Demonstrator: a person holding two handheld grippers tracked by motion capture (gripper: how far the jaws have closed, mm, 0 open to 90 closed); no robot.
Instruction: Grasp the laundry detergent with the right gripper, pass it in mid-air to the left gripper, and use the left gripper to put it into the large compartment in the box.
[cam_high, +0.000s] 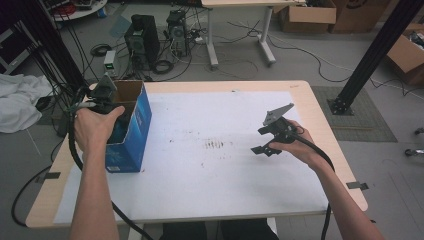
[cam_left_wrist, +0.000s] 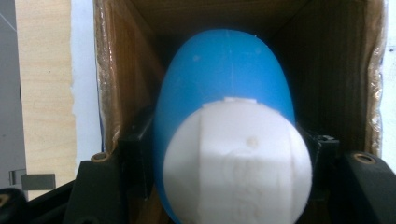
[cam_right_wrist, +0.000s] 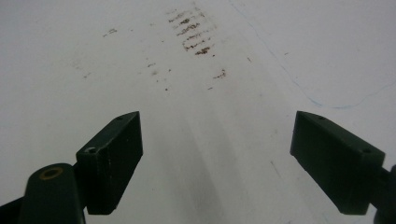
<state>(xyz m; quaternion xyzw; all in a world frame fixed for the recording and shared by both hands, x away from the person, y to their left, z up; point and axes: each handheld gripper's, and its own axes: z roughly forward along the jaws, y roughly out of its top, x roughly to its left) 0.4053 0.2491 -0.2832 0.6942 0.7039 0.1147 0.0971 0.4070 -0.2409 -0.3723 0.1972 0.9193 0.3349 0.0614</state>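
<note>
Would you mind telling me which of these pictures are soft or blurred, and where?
High view: evenly lit and fairly sharp, with the blue box clear. Left gripper view: the blue and white bottle between the jaws is very close and out of focus. Right gripper view: the black jaws look soft, the stained white sheet hazy.

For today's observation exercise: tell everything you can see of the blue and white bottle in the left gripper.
The blue bottle is smooth, rounded plastic with a white ribbed cap bearing faint embossing. It points bottom-first into the open cardboard box, cap toward the camera. The left gripper clamps it near the cap from both sides.
</note>
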